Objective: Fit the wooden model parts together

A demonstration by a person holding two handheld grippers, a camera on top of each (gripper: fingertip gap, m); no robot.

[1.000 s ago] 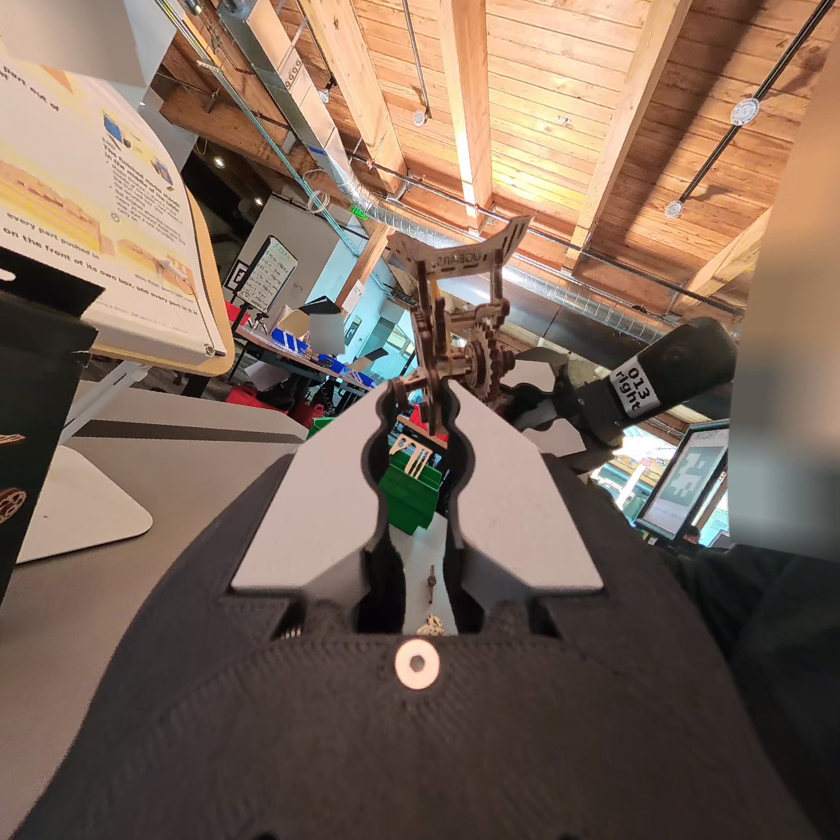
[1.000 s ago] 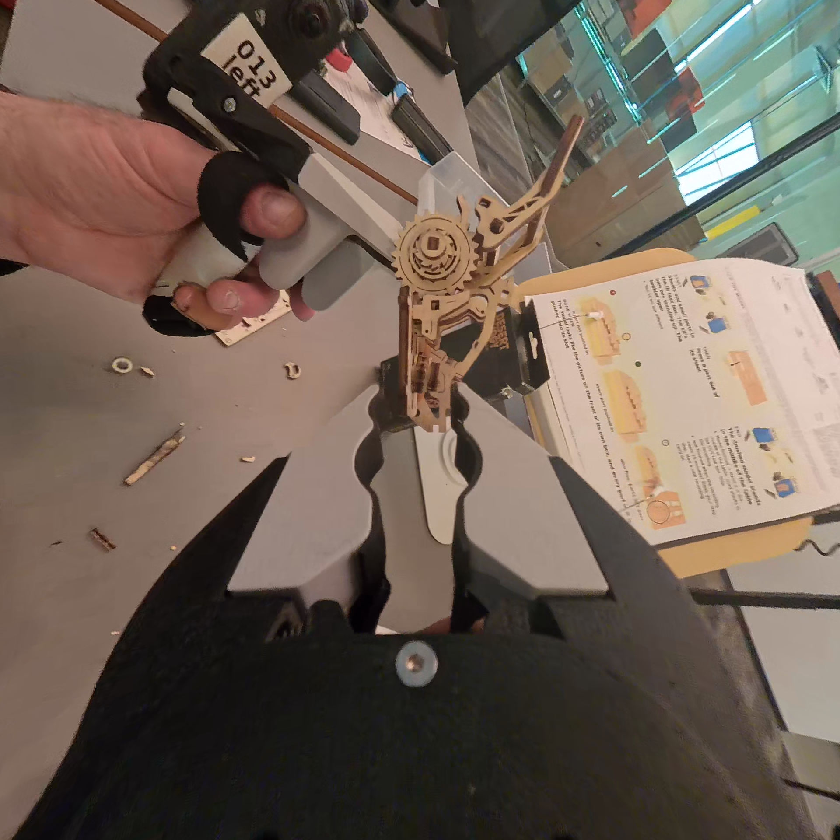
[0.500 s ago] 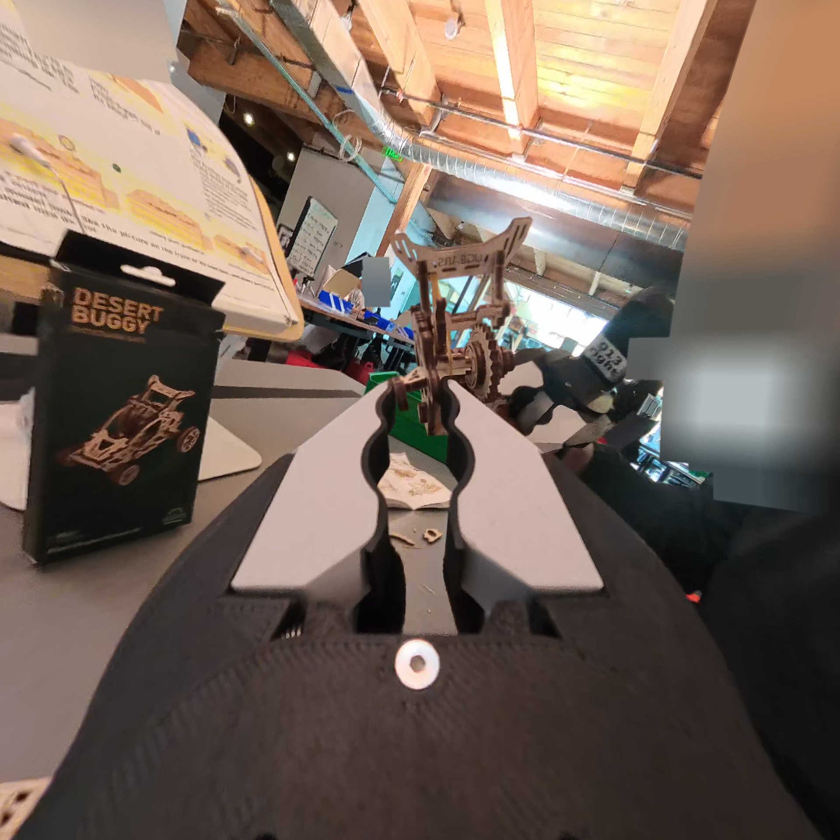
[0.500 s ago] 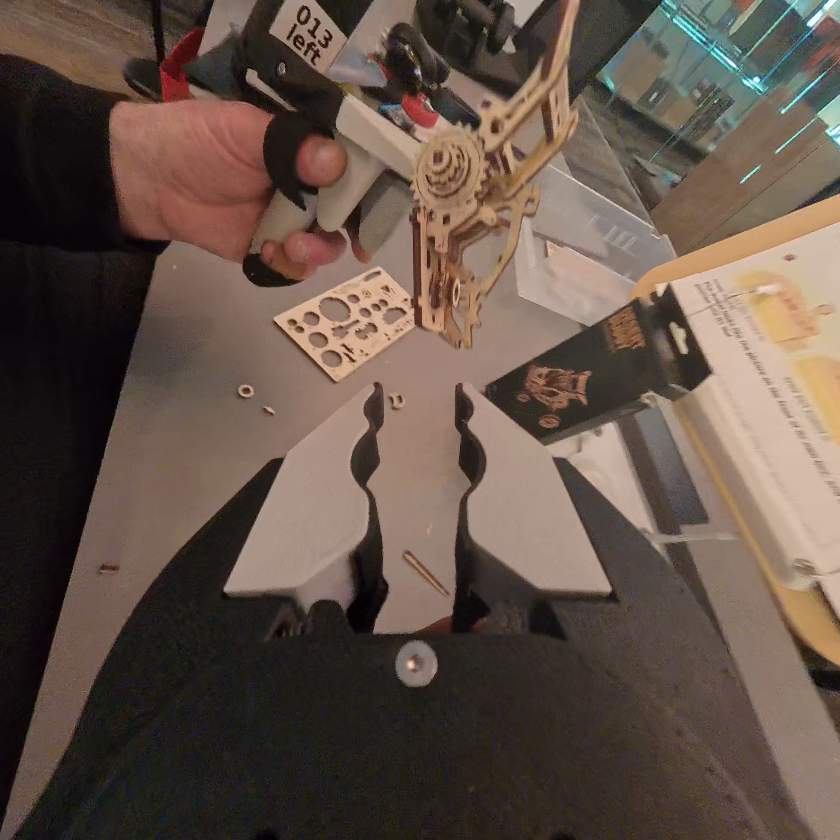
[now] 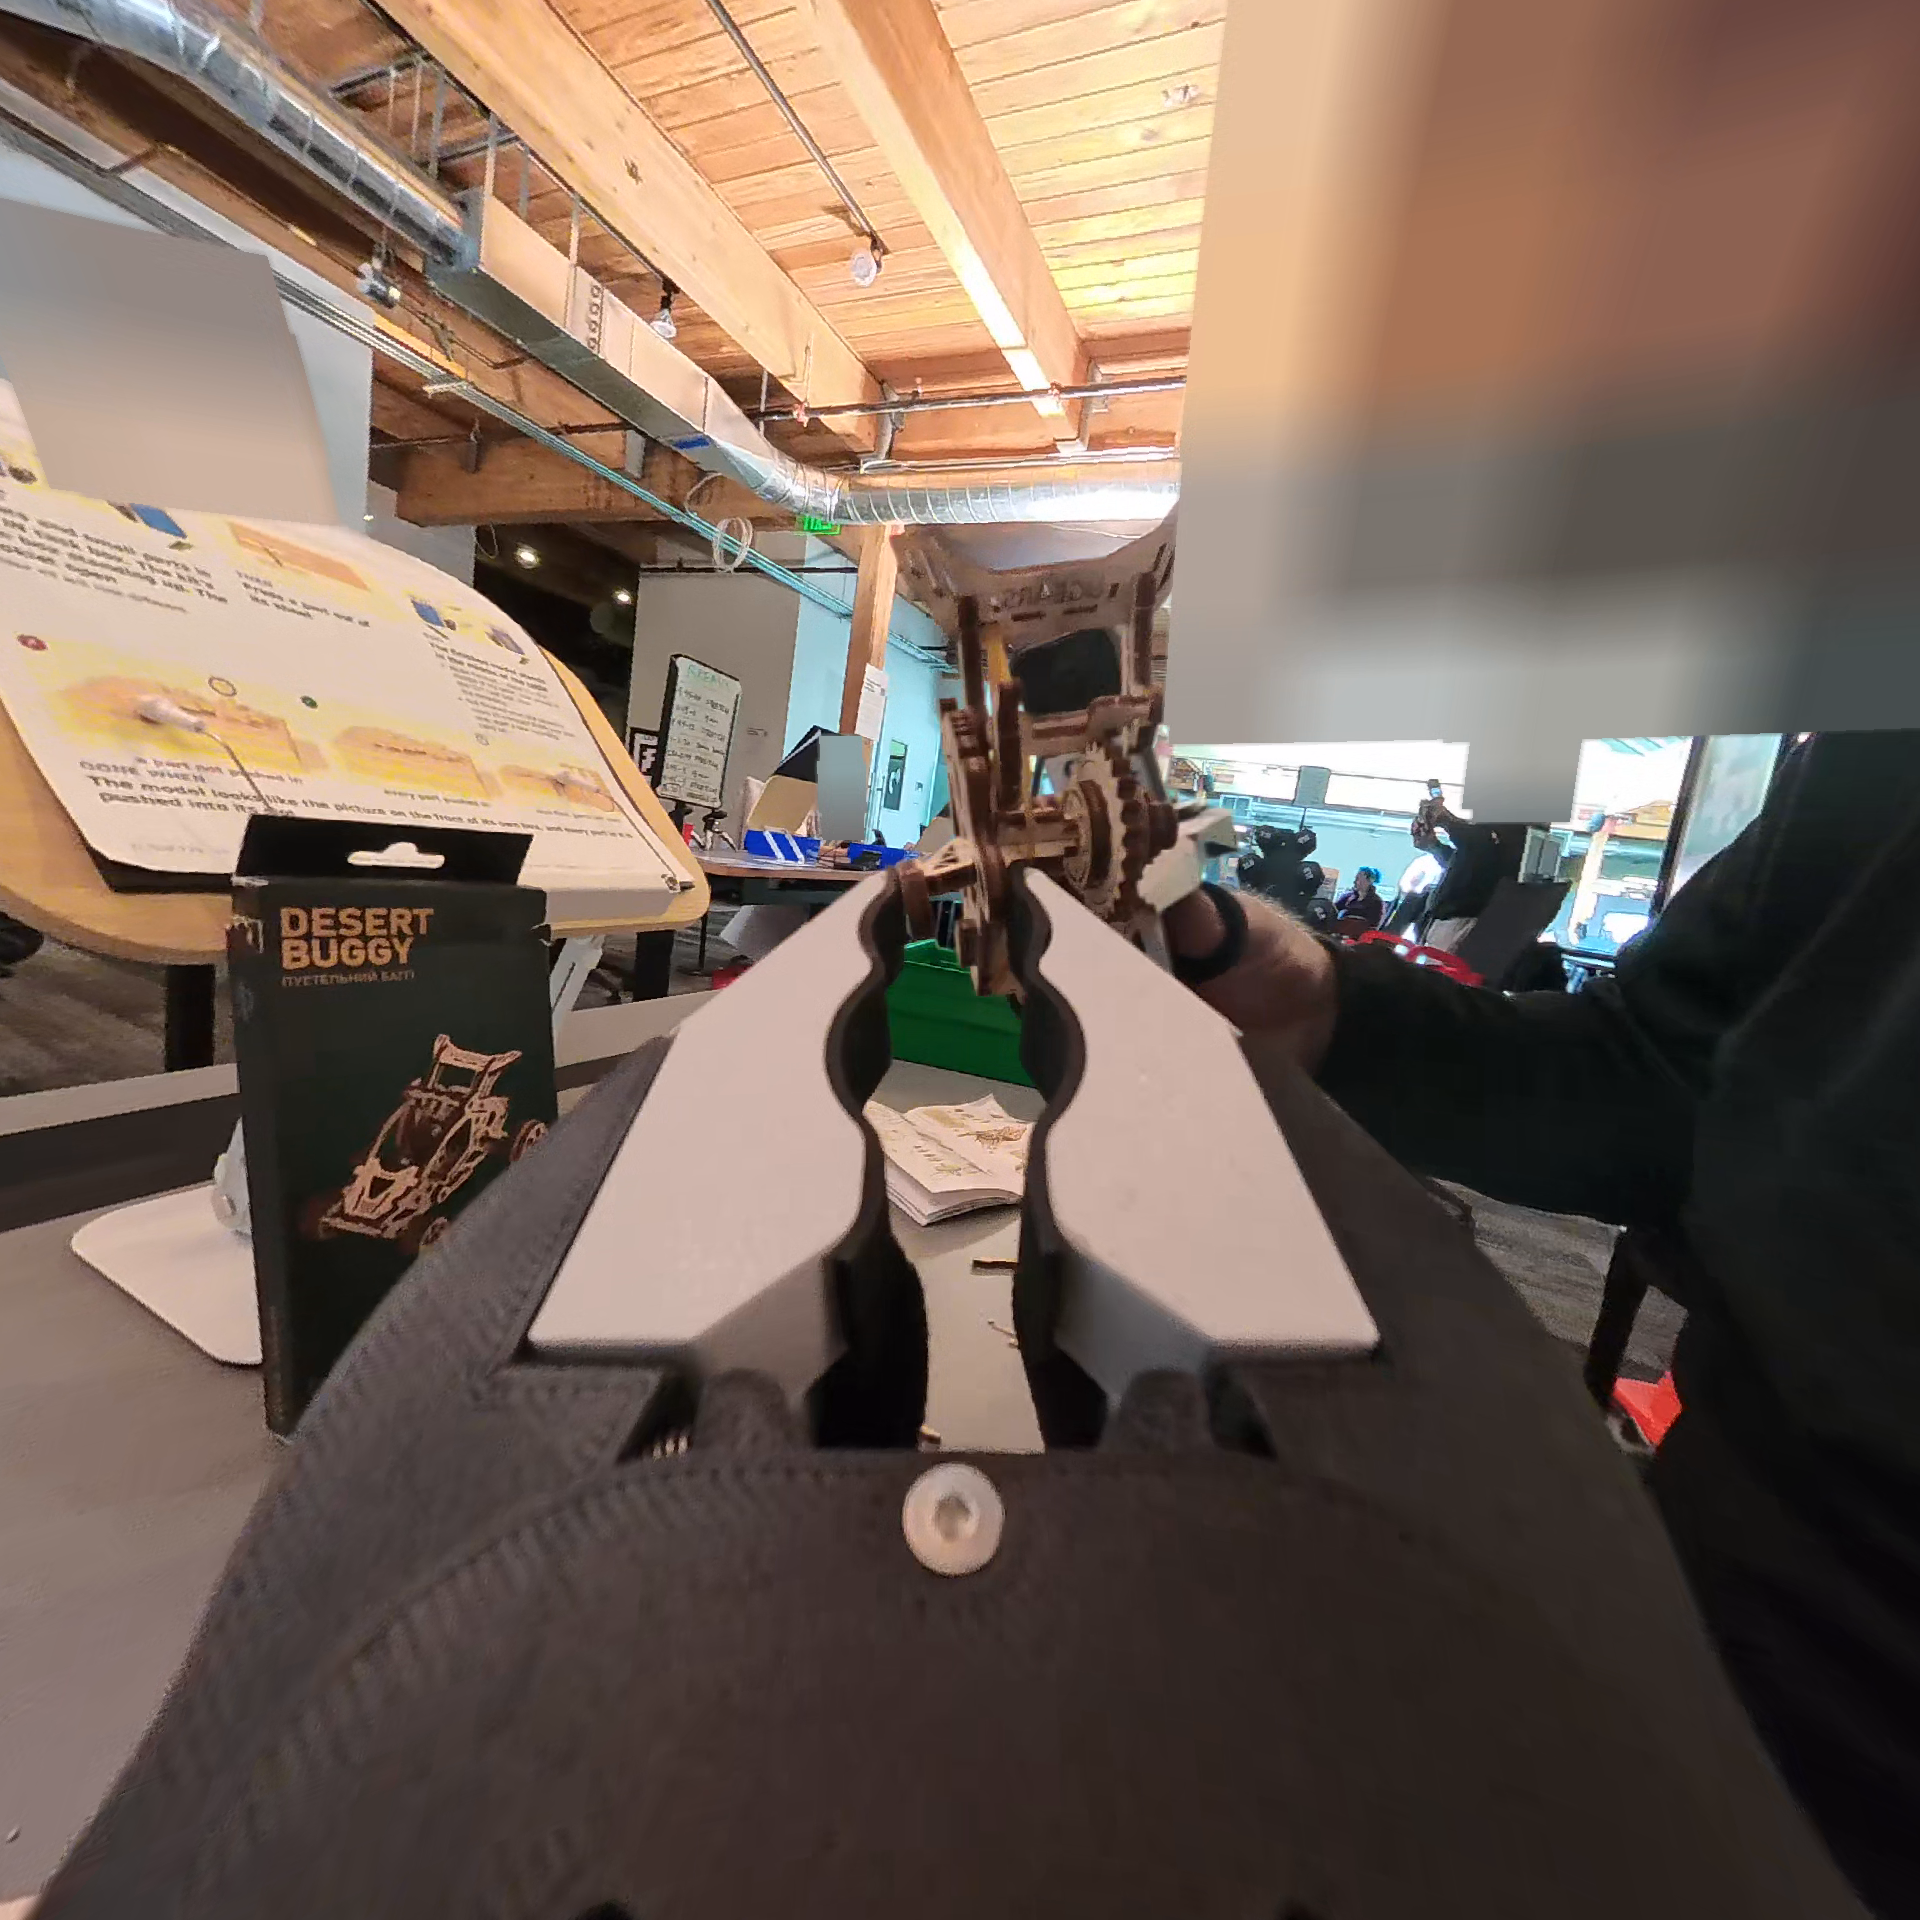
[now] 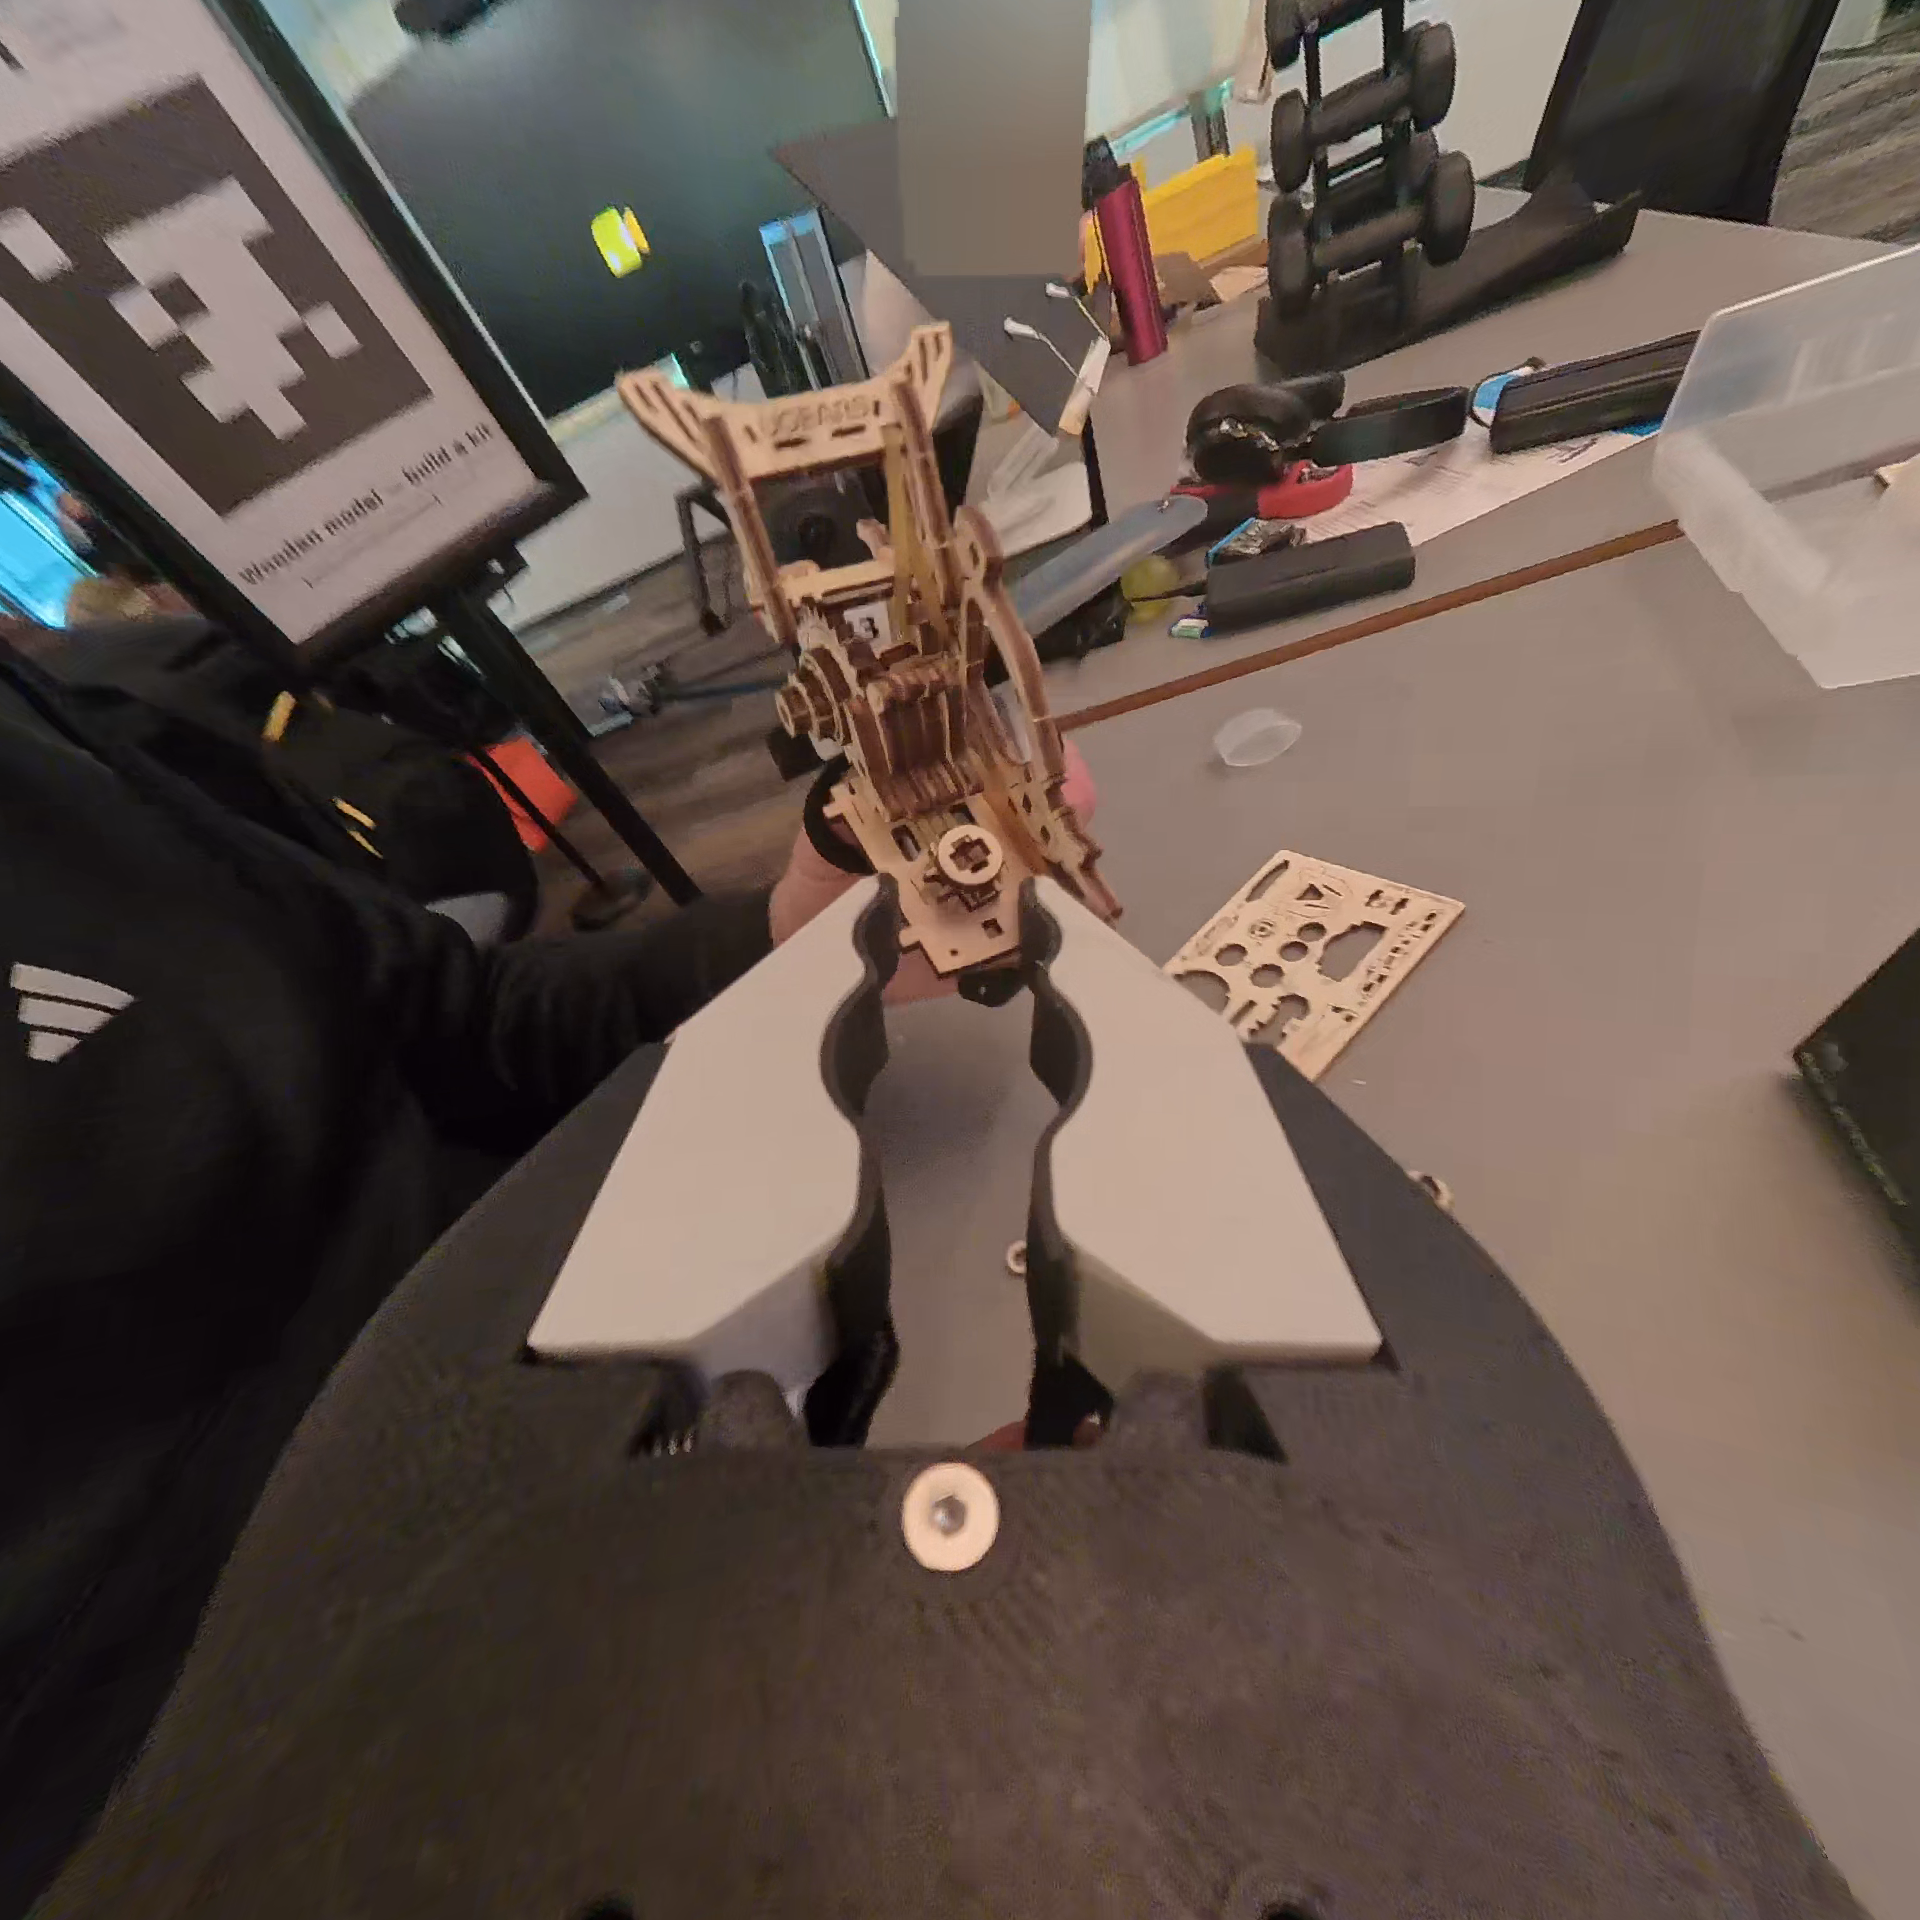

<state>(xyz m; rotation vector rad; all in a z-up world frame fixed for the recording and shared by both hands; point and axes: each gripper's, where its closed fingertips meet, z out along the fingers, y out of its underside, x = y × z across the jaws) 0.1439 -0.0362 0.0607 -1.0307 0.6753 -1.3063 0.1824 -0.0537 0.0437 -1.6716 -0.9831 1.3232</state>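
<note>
The wooden model (image 5: 1039,810), a pale frame with gears and a curved top bar, is held in the air between both grippers. My left gripper (image 5: 961,914) is shut on its lower edge, by a small brown gear. In the right wrist view the model (image 6: 914,665) stands upright, and my right gripper (image 6: 961,925) is closed on its base from the opposite side. The right gripper's pale finger (image 5: 1184,862) shows behind the gears, with a hand (image 5: 1257,966) below it. The left gripper is mostly hidden behind the model in the right wrist view.
A black product box (image 5: 395,1091) stands on the grey table, with an instruction board (image 5: 312,707) behind it and a booklet (image 5: 956,1153) beyond my fingers. A punched-out wooden sheet (image 6: 1320,956), a small ring (image 6: 1016,1257) and a clear bin (image 6: 1808,468) are to the right. A dark sleeve (image 6: 260,987) fills the left. Left tips to right tips: about 5 cm.
The right gripper let go of the model, drew back, then came in from the opposite side and closed on its base. The left gripper kept hold and tilted down toward level.
</note>
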